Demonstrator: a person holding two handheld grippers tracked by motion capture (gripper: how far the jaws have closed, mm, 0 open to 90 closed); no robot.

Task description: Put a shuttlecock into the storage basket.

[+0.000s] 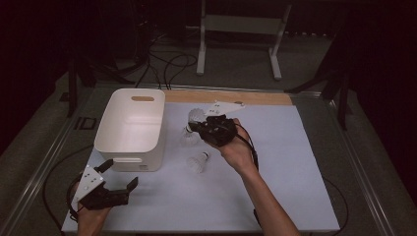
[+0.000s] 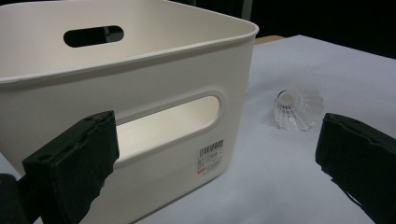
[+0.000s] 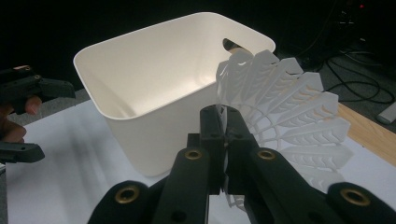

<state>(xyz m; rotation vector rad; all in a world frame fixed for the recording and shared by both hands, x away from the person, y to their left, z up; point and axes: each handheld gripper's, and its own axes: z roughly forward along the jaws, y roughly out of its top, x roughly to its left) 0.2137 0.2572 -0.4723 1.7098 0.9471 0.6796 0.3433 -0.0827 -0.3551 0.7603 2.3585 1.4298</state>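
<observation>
The right gripper [image 3: 225, 140], jaws pressed together, pinches a white shuttlecock [image 3: 289, 112] by its skirt, hiding its cork. The left gripper [image 2: 215, 154] rests spread near the worktop's front left corner, beside the white bin [image 1: 130, 128], its jaws cut off at the frame's edge.

We see our right gripper [image 3: 225, 140] with its jaws pinched on the skirt edge of a white shuttlecock [image 3: 289, 116]. Just behind it stands a white bin [image 3: 140, 84] on the table [image 3: 60, 163]. The left gripper [image 3: 25, 112] shows at the far left, jaws apart.

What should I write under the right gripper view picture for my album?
The right gripper pinches a white shuttlecock by its skirt beside the white bin.
</observation>
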